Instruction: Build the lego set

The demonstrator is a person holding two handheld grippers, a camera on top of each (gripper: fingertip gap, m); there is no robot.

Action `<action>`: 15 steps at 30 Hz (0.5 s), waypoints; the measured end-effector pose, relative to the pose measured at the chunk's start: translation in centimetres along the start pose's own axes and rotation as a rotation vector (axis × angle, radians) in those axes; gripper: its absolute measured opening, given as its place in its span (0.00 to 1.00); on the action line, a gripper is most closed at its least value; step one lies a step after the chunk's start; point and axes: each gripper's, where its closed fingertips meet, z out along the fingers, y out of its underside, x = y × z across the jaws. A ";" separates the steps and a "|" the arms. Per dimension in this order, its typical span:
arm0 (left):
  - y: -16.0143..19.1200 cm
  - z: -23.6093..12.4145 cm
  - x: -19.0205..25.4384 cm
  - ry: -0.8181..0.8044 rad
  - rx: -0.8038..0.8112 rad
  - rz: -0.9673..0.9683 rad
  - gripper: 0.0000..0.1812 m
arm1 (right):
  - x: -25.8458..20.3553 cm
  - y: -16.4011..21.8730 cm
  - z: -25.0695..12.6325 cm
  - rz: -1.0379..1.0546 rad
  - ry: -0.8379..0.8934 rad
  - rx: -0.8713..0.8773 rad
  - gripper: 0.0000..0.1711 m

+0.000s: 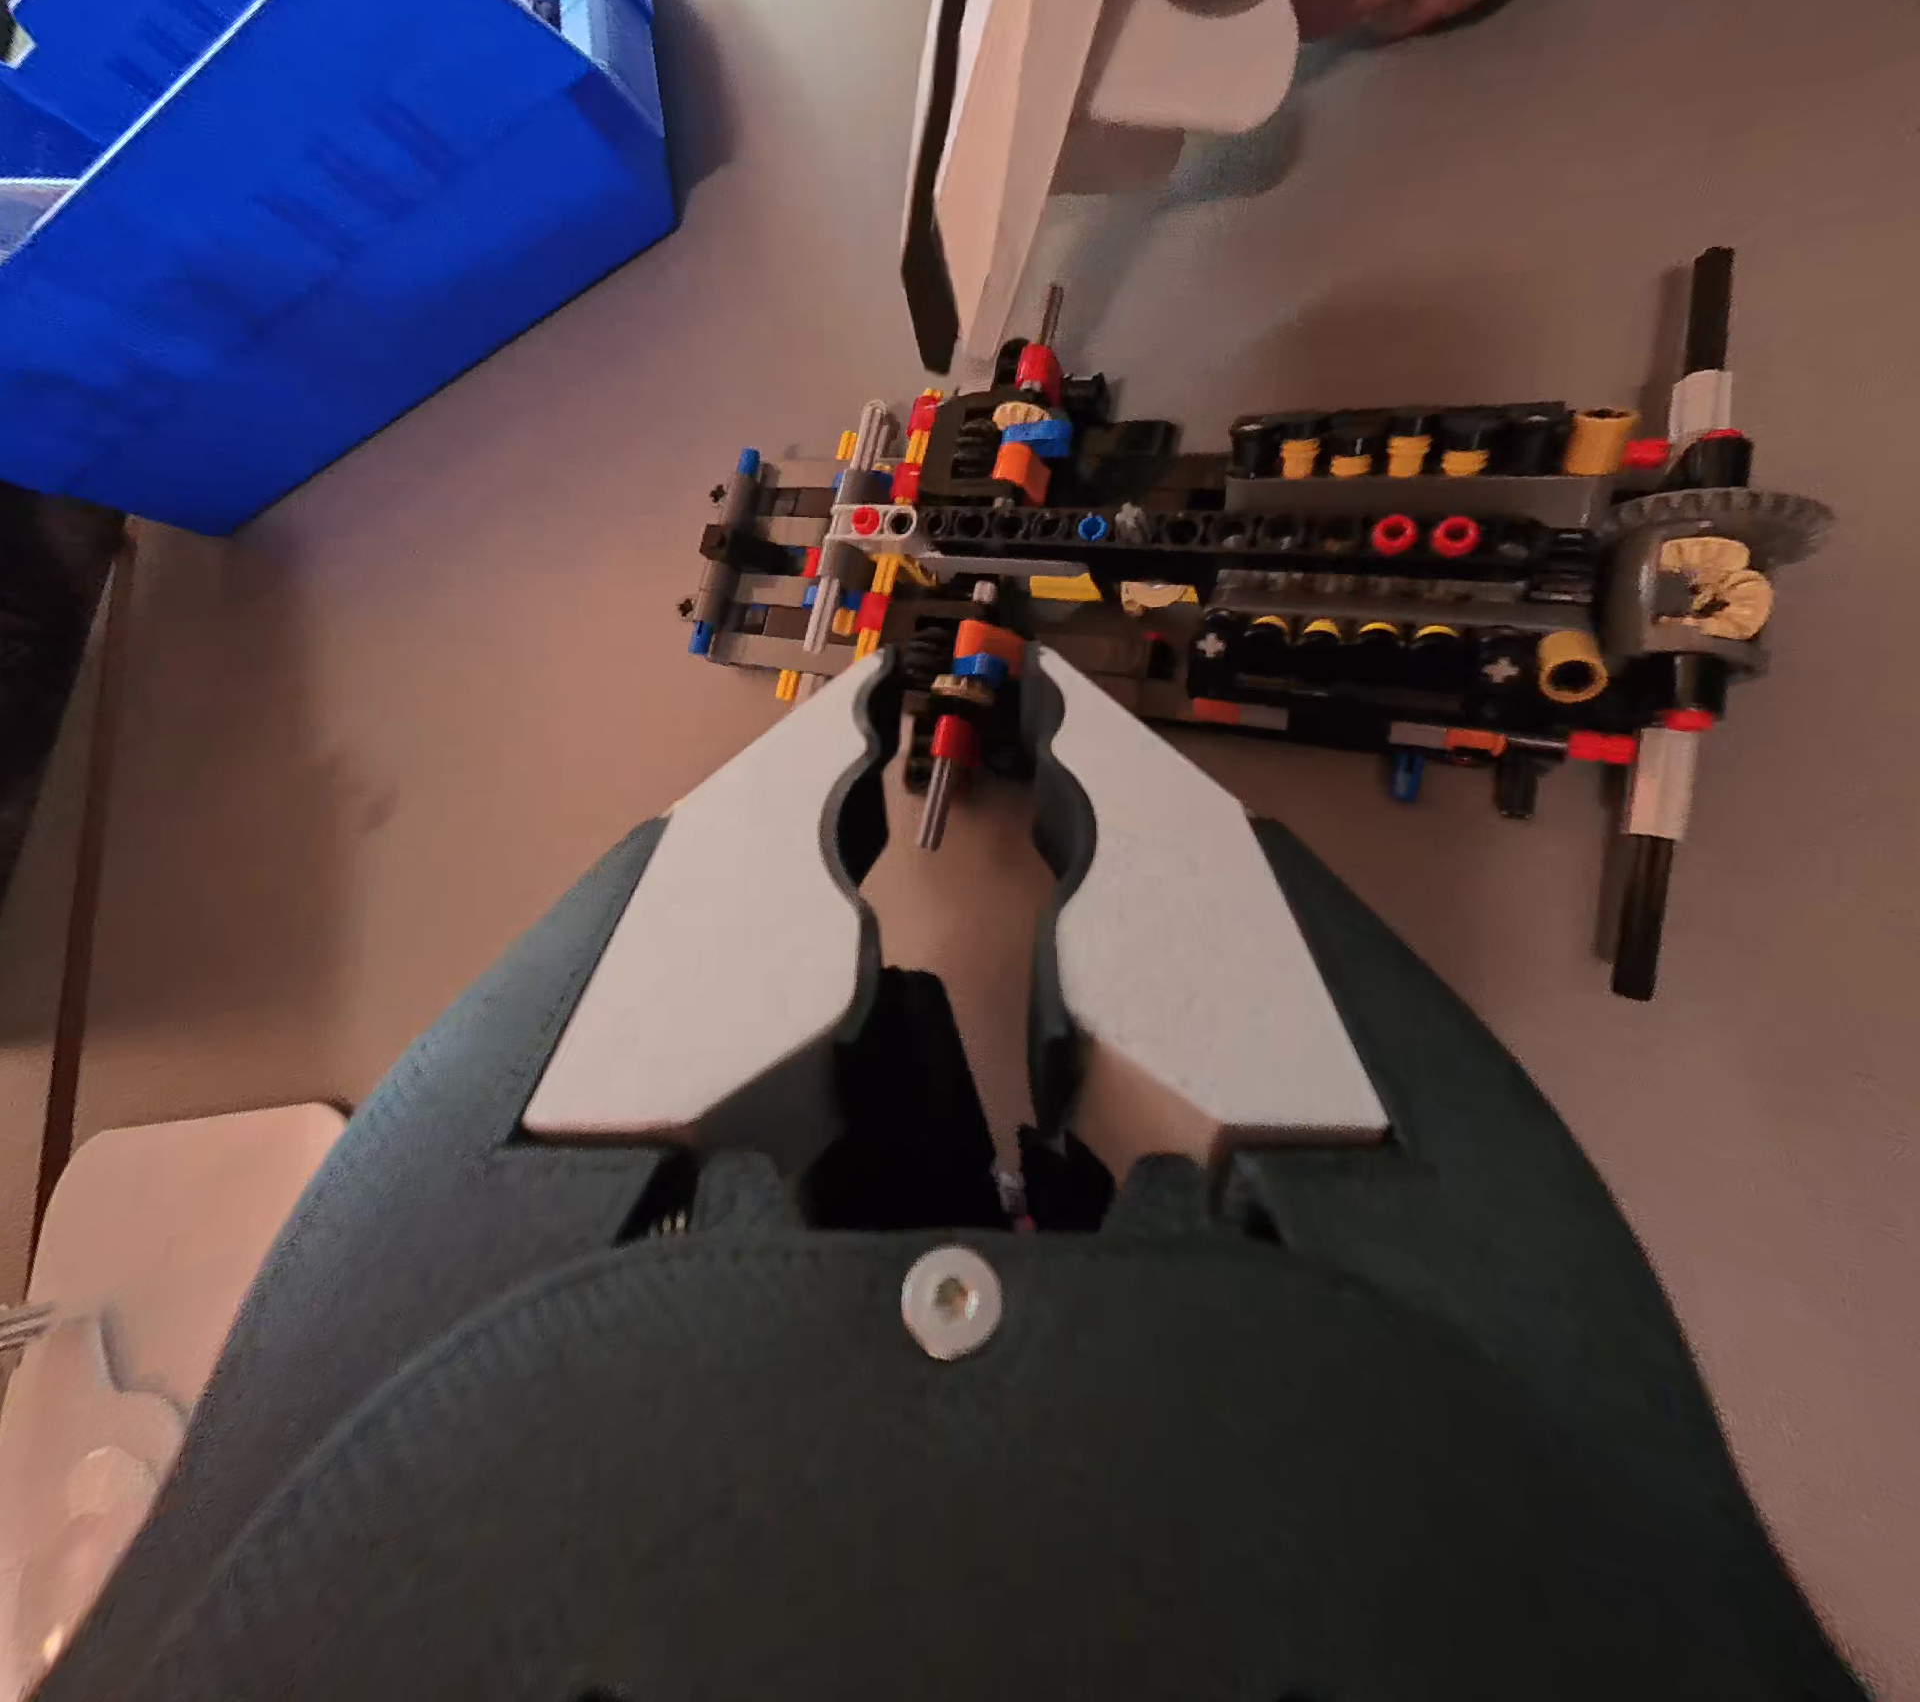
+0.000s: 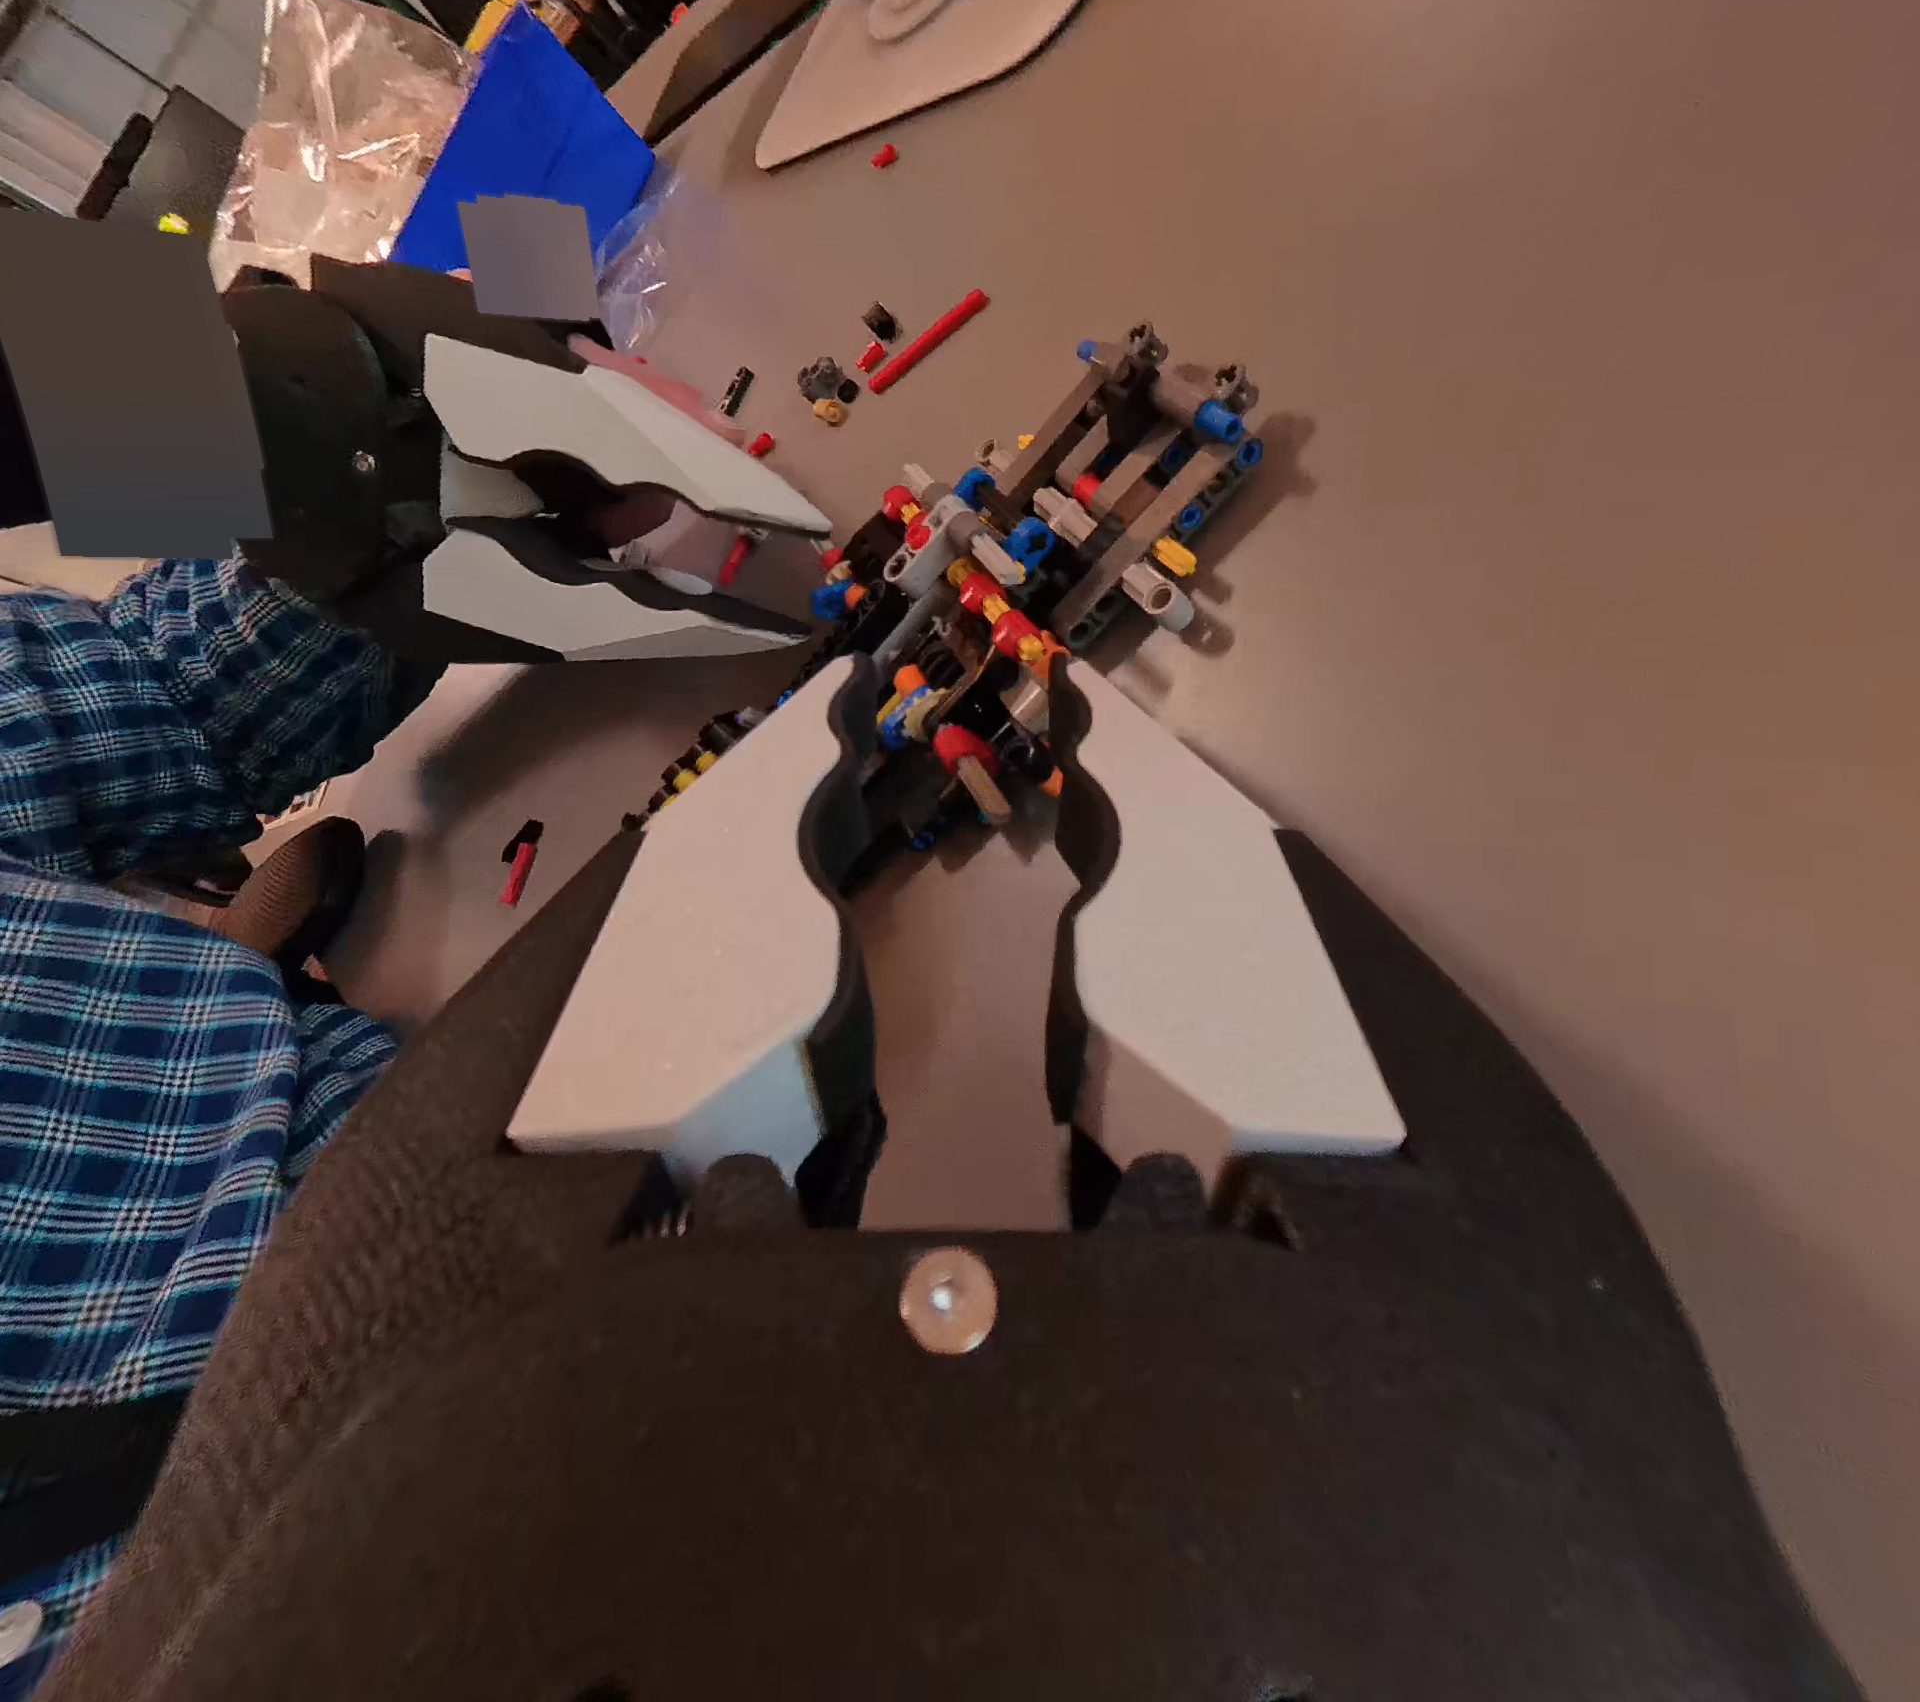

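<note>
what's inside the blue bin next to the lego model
Hardly anything shows. In the left wrist view the blue bin is seen from its side, and its walls hide the inside; only a small, blurred bit of something peeks over a divider. The contents cannot be told.

The lego chassis (image 1: 1236, 572) is mainly black and dark grey, with red, blue, yellow, orange and tan pins, bushes and gears along its length. The left gripper (image 1: 961, 686) has a dark grey-green textured body and light grey fingers (image 1: 727, 925) with dark inner edges. The right gripper (image 2: 956, 696) has a black body and white fingers (image 2: 717, 935). The bench (image 1: 1558, 177) is plain beige-grey. The bin (image 1: 312, 198) is solid bright blue. The sleeve (image 2: 135, 1081) carries a blue, white and teal plaid pattern. The loose axle (image 2: 928, 340) is red.
</note>
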 end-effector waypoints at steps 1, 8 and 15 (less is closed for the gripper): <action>0.2 0.0 -0.1 -0.006 -0.008 0.012 0.12 | -0.2 0.1 -0.1 -0.034 0.005 0.001 0.18; 0.3 0.3 -0.1 -0.029 -0.016 0.113 0.11 | -0.7 0.9 -0.6 -0.561 0.160 -0.072 0.18; 0.5 0.8 0.0 -0.023 -0.031 0.193 0.08 | -1.7 1.0 0.5 -1.140 0.280 -0.127 0.14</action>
